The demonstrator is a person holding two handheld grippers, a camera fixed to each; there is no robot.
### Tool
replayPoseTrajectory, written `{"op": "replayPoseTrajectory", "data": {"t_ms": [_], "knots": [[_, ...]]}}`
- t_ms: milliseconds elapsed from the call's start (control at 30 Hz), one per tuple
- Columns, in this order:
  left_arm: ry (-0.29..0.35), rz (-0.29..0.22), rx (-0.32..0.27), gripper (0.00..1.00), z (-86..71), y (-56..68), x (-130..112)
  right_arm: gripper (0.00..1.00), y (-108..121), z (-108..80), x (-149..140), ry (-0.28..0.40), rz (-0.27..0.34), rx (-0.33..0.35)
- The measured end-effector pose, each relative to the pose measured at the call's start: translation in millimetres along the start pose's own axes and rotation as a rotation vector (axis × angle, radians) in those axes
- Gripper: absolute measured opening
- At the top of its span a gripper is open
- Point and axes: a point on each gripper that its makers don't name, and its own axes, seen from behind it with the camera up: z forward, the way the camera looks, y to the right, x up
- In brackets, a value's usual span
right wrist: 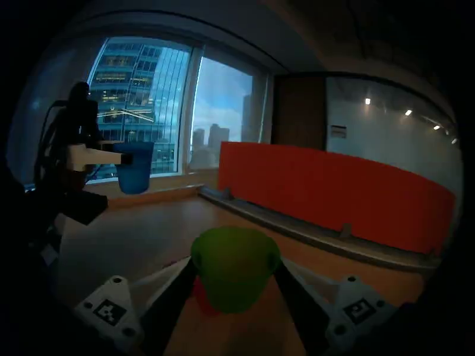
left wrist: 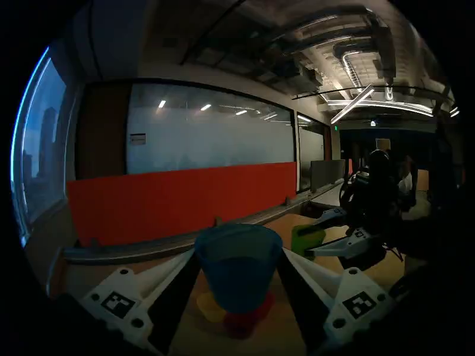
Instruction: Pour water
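- My left gripper (left wrist: 238, 258) has the left cup (left wrist: 238, 279) between its fingers, above two small cups (left wrist: 234, 317) on the counter (left wrist: 285, 332).
- To its right and farther off, my right gripper (left wrist: 314, 237) holds the right cup (left wrist: 303, 240).
- A partition (left wrist: 178, 202) runs behind the counter.
- A window (right wrist: 178, 107) stands behind the left cup.

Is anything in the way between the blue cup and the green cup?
Nothing visible does. The blue plastic cup, held by the left gripper, and the green plastic cup, held by the right gripper, have just open air between them above the wooden table.
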Motion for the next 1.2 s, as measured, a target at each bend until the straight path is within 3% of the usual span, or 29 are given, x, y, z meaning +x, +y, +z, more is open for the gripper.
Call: {"op": "replayPoseTrajectory", "data": {"t_ms": [500, 1200], "knots": [[0.009, 0.006, -0.024, 0.85, 7.3, 10.1, 6.4, 0.91, -18.2, -12.4, 30.0, 0.108, 0.011, 0.028], [0.017, 0.031, -0.033, 0.85, 5.9, 14.7, 19.1, 0.91, -42.9, -18.6, 38.8, 0.097, -0.030, 0.082]]}}
